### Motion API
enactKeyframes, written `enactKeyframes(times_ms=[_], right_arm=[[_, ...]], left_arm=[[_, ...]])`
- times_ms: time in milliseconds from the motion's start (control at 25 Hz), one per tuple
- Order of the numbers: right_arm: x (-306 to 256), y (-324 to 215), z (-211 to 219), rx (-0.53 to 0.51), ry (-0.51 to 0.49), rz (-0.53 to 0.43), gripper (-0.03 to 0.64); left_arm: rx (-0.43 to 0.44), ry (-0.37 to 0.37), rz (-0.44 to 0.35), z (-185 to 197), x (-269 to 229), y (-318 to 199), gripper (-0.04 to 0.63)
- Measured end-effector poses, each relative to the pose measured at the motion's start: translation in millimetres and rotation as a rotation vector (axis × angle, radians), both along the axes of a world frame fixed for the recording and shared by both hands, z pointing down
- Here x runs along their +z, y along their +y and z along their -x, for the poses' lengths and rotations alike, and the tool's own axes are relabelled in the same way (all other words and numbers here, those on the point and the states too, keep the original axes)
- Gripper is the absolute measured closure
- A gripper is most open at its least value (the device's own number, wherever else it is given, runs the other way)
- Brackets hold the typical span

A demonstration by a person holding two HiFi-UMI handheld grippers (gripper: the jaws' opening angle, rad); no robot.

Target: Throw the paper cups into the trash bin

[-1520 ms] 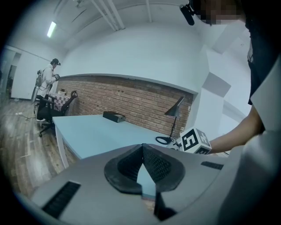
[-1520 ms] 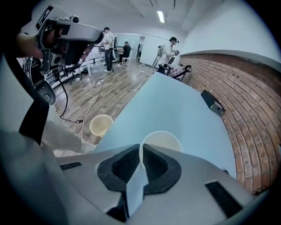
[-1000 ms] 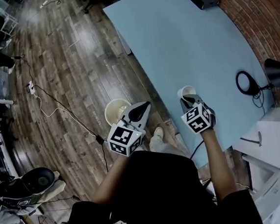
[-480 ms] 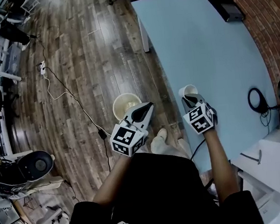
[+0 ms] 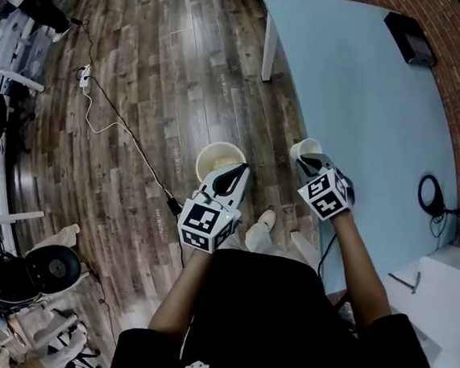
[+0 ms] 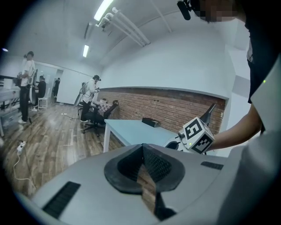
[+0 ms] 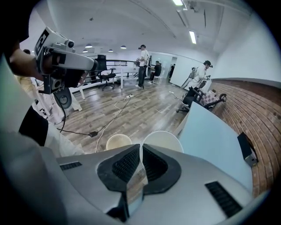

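Head view: a white, round-rimmed paper cup (image 5: 305, 148) is pinched by its wall in the closed jaws of the right gripper (image 5: 310, 162) at the edge of a smooth pale-blue table (image 5: 366, 85). A round cream bin (image 5: 200, 156) stands near it on the dark wood-plank floor (image 5: 163, 80). A thin cable (image 5: 119, 125) is laid across the planks, and a red brick wall (image 5: 449, 20) is seen beyond the table. The left gripper (image 5: 239, 173), its jaws closed on nothing, is held nearly level in front of the bin's near rim, while the right gripper is tilted steeply down, with both forearms extended side by side.
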State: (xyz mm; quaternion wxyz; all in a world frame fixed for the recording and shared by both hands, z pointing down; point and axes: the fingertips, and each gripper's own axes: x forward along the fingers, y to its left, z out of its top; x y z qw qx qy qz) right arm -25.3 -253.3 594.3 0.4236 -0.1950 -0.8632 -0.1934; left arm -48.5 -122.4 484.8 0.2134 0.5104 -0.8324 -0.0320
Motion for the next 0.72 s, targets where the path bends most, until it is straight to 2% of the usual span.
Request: enactKeyframes(times_ms=[400,720], right_arm=[[14.3,58.4,26.8,-0.061,0.042,0.025,0.592],[38.8,83.1,33.1,-0.038,0.097,0.025,0.592]], left_arm=[[-0.111,0.034,0.012,45.6,16.9,67.1,0.586],[-0.104,0.089,0.017,64.3,37.5,92.2,0.586]])
